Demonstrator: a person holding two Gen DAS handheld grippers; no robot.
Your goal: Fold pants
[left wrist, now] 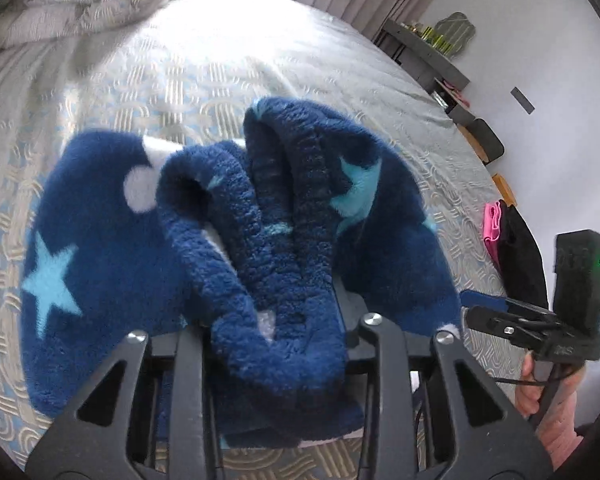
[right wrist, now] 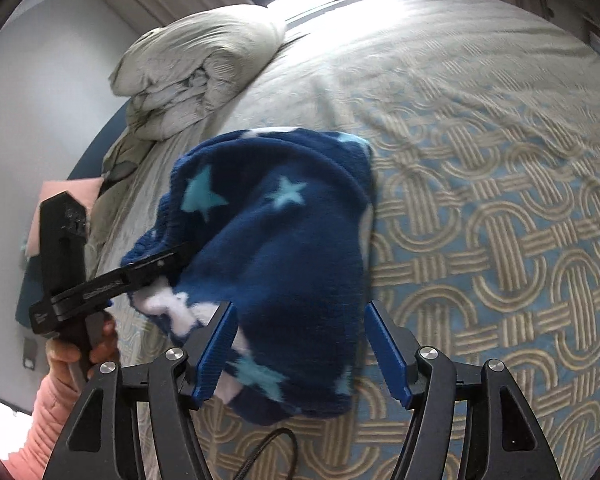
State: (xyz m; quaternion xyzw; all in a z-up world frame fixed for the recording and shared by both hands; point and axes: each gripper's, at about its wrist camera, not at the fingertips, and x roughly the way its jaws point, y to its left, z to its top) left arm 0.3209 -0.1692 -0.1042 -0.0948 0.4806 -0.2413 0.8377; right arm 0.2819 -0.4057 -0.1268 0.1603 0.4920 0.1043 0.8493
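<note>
Fingers of left gripper (left wrist: 276, 320) clamped on bunched waistband of blue star-print pants (right wrist: 276, 236); right gripper (right wrist: 300, 344) fingers spread wide, fabric between them, grip unclear. Pants lifted over patterned bedspread (right wrist: 480, 216), mid-bed.
</note>
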